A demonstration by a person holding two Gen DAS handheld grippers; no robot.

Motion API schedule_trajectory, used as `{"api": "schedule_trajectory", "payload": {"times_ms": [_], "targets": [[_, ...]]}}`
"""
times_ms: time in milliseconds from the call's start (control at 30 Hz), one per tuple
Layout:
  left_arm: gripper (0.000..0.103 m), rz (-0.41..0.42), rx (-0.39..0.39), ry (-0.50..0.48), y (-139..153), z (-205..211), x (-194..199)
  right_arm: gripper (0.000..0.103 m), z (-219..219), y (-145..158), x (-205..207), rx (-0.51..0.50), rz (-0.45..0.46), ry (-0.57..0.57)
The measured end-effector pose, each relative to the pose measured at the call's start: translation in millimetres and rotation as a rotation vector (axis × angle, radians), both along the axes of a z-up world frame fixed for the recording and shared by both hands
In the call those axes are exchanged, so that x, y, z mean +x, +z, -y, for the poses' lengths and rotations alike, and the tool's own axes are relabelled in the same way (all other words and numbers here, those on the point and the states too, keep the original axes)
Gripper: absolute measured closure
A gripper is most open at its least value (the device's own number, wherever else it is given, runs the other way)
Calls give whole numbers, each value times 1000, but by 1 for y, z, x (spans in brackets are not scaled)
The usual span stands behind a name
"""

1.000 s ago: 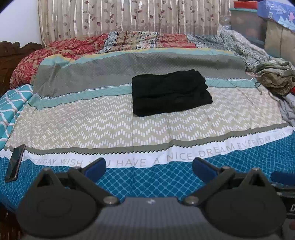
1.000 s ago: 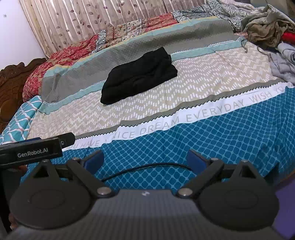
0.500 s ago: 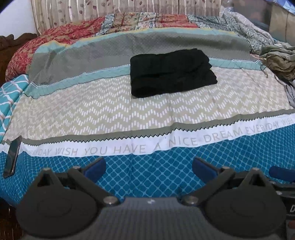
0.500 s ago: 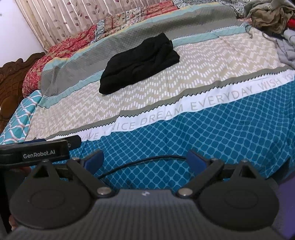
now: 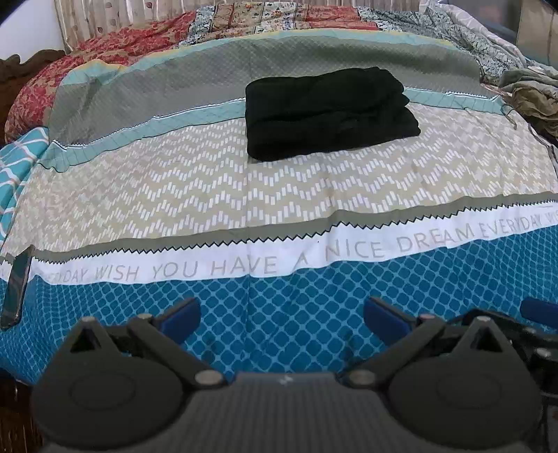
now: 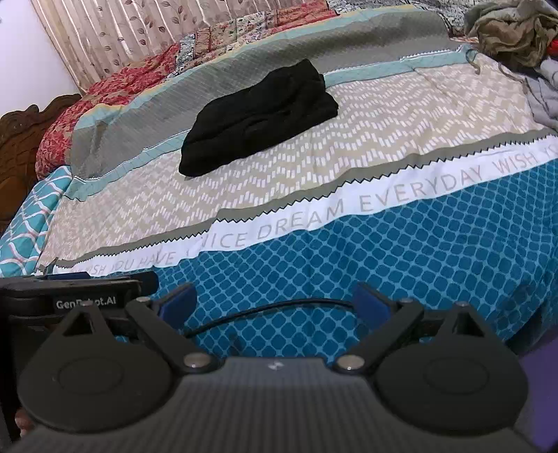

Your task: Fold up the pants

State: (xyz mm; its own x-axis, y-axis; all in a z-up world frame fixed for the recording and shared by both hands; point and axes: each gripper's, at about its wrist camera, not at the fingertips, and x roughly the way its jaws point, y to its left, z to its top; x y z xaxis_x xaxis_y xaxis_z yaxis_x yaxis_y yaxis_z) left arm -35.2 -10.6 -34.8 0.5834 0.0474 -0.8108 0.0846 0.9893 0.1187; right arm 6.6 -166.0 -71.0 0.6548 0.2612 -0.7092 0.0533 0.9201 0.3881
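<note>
Black pants (image 5: 327, 111) lie folded in a compact stack on the bed, across the teal stripe and the beige zigzag band; the right wrist view shows the same pants (image 6: 261, 115) further left. My left gripper (image 5: 281, 315) is open over the blue patterned part of the bedspread near the bed's front edge, well short of the pants, with nothing between its blue fingertips. My right gripper (image 6: 273, 301) is open too and empty, also over the blue part. The body of the left gripper (image 6: 76, 296) appears at the left of the right wrist view.
A dark phone (image 5: 15, 285) lies at the bed's left edge. Crumpled clothes (image 6: 512, 31) are piled at the far right of the bed. A black cable (image 6: 272, 308) crosses in front of my right gripper. Curtains (image 6: 146, 31) and a carved wooden headboard (image 6: 21, 139) lie beyond.
Both grippers have moved forward and lower toward the bed, so the pants look larger and nearer. Both have stayed open and empty. The pants have not moved.
</note>
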Motion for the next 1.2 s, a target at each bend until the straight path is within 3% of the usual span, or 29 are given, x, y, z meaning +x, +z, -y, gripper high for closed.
{"api": "schedule_trajectory", "payload": {"times_ms": [767,1067,1200], "targets": [[0,-63,-15,22,-10,-4,0,5,0,0,-1,-20,14,-19],[0,-56,-29,38,-6,-5,-18,5,4,4,-3,-31,38,-33],[0,-54,8,50,-2,-6,-28,5,5,2,-2,-29,34,-34]]}}
